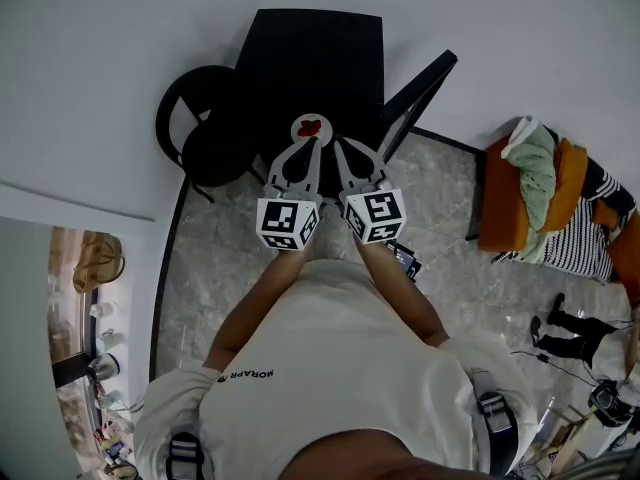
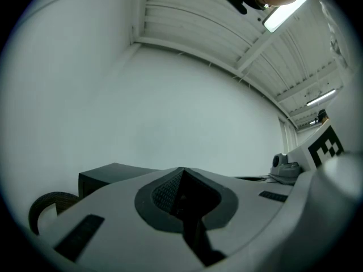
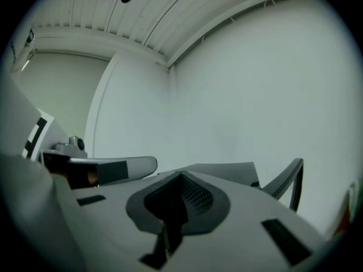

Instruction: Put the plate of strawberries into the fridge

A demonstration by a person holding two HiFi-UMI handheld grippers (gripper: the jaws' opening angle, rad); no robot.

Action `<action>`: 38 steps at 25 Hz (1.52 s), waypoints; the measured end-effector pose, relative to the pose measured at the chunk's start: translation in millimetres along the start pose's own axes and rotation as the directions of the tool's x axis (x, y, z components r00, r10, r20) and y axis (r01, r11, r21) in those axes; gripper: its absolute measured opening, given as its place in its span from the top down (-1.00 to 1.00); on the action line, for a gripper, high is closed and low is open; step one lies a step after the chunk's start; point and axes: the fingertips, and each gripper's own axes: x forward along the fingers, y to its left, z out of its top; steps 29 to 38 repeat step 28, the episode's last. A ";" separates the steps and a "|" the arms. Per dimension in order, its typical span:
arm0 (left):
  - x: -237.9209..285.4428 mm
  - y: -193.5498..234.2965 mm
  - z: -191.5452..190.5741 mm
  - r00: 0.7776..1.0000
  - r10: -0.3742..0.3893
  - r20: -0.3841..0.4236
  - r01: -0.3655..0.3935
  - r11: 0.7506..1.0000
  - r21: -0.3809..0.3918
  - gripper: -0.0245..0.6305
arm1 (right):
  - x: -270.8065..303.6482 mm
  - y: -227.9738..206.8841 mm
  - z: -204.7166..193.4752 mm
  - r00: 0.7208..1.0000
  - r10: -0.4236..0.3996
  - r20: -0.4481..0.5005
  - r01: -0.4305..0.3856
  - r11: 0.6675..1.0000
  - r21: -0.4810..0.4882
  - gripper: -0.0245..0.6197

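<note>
A small white plate of red strawberries (image 1: 311, 126) shows in the head view on the front part of a black box-shaped fridge (image 1: 310, 63). It lies just past the tips of both grippers. My left gripper (image 1: 315, 141) points at it from below, jaws shut with nothing between them (image 2: 182, 170). Beside it, my right gripper (image 1: 338, 145) is also shut and empty (image 3: 181, 175). Both gripper views look upward at a white wall, so the plate is hidden in them. The fridge's dark top (image 2: 108, 173) (image 3: 227, 169) shows beyond the jaws.
A round black seat (image 1: 203, 128) stands left of the fridge, and a black slanted frame (image 1: 420, 90) leans at its right. An orange chair (image 1: 545, 203) piled with clothes is at the right, with dark shoes (image 1: 565, 330) on the marble floor.
</note>
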 end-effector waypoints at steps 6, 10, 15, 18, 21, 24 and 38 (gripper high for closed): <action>-3.6 0.6 -4.2 1.000 0.003 -0.021 -0.003 1.000 0.001 0.93 | -1.2 5.2 2.1 1.000 0.000 0.004 0.001 1.000 -0.014 0.89; -4.3 0.4 -7.2 0.999 0.006 -0.033 -0.005 1.000 0.004 0.92 | -2.2 8.0 5.7 1.000 0.000 0.015 0.000 1.000 -0.022 0.89; -5.1 -3.1 -13.3 0.999 0.005 -0.045 -0.005 1.000 0.007 0.93 | -5.3 8.3 3.1 1.000 0.002 0.018 -0.002 1.000 -0.020 0.89; -5.2 -2.9 -14.3 0.999 0.008 -0.050 -0.007 1.000 0.009 0.92 | -5.9 8.4 4.8 1.000 0.001 0.024 -0.001 1.000 -0.021 0.89; -6.2 -0.7 -16.2 0.999 0.013 -0.050 -0.012 1.000 0.014 0.93 | -4.9 10.5 3.0 1.000 0.006 0.028 -0.005 1.000 -0.021 0.89; -5.9 1.3 -20.6 0.999 0.020 -0.049 -0.019 1.000 0.016 0.93 | -2.9 10.6 -2.8 1.000 0.013 0.025 -0.013 1.000 -0.021 0.89; -1.8 7.0 -22.7 0.999 0.031 -0.041 -0.031 0.999 0.018 0.93 | 2.9 9.1 -5.7 0.999 0.023 0.027 -0.023 0.999 -0.026 0.89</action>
